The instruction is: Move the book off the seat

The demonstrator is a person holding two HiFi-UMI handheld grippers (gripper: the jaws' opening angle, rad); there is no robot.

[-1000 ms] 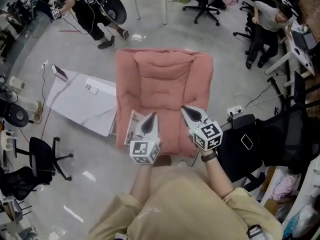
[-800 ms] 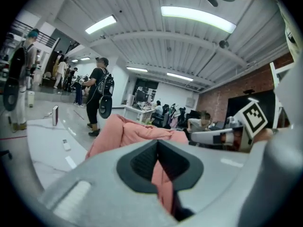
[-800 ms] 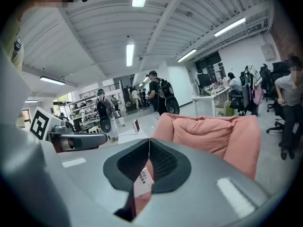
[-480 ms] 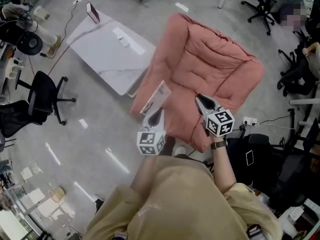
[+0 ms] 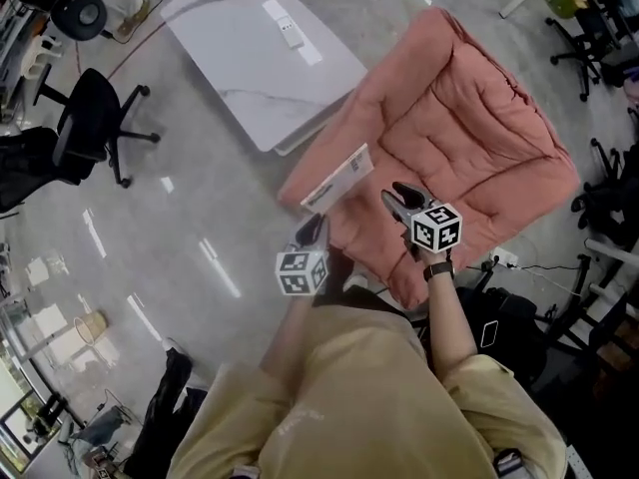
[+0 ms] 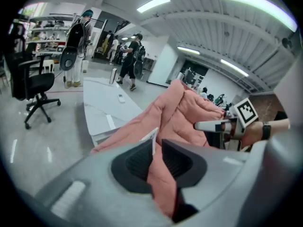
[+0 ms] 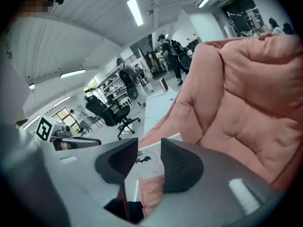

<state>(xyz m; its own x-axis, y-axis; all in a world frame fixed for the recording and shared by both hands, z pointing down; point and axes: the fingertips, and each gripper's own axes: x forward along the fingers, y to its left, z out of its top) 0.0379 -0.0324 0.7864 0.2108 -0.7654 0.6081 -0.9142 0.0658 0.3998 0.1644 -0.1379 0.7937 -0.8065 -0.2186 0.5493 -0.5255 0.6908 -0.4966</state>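
Two changes: both grippers have come down toward the chair's near corner, and both sets of jaws have just been opening from shut. Now the left gripper is only cracked and the right gripper is about half open. Neither holds anything; each just sees the book through its gap. It hasn't moved: it's on the edge of the pink armchair nearest the white table, just ahead of the left tips, untouched. So this is approach, no grasp yet; the left probably needs to open wider.

A white tabletop lies at eleven o'clock, a small remote on it; a black office chair stands at ten o'clock.
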